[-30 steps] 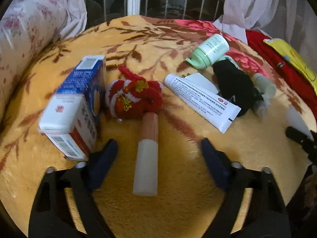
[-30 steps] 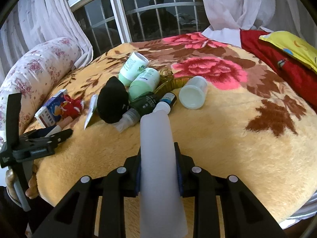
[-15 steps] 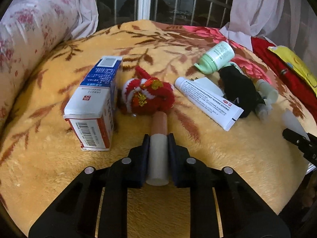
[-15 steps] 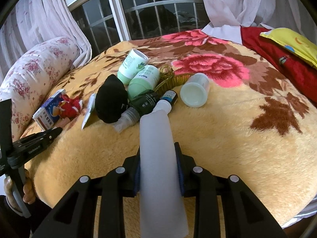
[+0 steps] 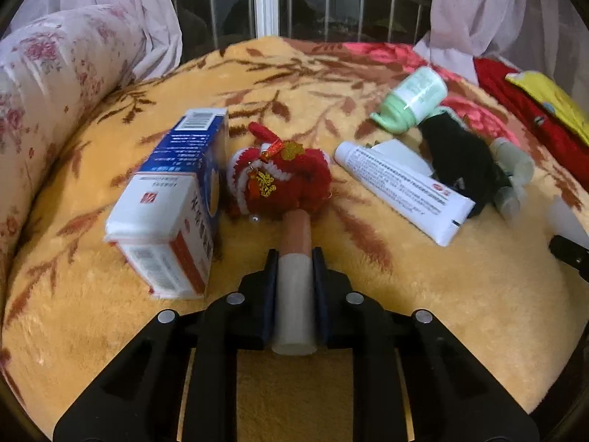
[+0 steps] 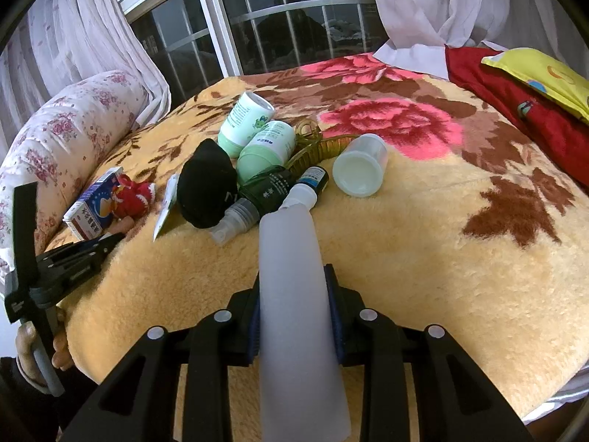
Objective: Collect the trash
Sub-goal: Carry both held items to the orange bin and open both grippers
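Here, in the left wrist view, the left hand-held gripper (image 5: 294, 294) clamps a small tube (image 5: 294, 276) lying along its fingers, low over the bed (image 5: 460, 313). In the right wrist view, the right hand-held gripper (image 6: 294, 316) grips a translucent bottle (image 6: 294, 313), nozzle forward.

Both grippers clamped, angled downward over the bed's near edge

Left gripper (image 5: 294, 276) pinches a slim tube (image 5: 294, 294); right gripper (image 6: 292, 313) squeezes a translucent bottle (image 6: 294, 294); a hand (image 6: 40, 342) grips the left handle.
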Motion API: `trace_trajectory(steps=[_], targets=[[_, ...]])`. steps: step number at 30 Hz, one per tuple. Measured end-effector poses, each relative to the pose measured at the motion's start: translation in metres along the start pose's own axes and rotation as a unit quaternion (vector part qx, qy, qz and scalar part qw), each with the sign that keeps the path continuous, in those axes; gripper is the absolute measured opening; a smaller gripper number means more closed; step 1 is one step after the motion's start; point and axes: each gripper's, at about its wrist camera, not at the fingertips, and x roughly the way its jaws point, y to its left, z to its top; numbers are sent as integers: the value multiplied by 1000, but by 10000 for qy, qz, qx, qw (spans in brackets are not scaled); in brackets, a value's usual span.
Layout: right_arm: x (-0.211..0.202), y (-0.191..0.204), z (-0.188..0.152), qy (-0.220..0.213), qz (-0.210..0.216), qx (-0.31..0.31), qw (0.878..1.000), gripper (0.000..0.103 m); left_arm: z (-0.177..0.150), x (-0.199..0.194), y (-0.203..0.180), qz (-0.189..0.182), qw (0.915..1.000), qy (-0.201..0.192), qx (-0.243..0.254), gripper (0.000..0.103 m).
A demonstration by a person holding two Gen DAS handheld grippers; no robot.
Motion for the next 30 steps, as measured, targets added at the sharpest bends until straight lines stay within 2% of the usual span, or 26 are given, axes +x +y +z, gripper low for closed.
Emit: trace_trajectory(steps=[6, 12, 19, 24, 27, 30], targets=[[-9, 0, -3, -47, -53, 36, 10000, 29, -24, -35, 6, -258, 9990, -246, -270, 18], [-26, 17, -6, -175, 145, -50, 9997, 29, -42, -67, 5, -509, 9968, -364, -507, 18], [-72, 54, -27, -385, 532, -442, 9969, 29, -65, -122, -27, -764, 9948, -671, -82, 18], [-92, 68, -64, -36, 802, -505, 9955, 29, -102, -134, -41, -760, 9962, -396, 182, 18], [-98, 77, -96, 257, 803, -674, 9942, 29, -130, -131, -46, -843, 9960, -75, 296, 18], [-92, 85, -125, 603, 736, -784, 9924, 29, -158, -117, -51, -875, 9945, 419, 403, 18]])
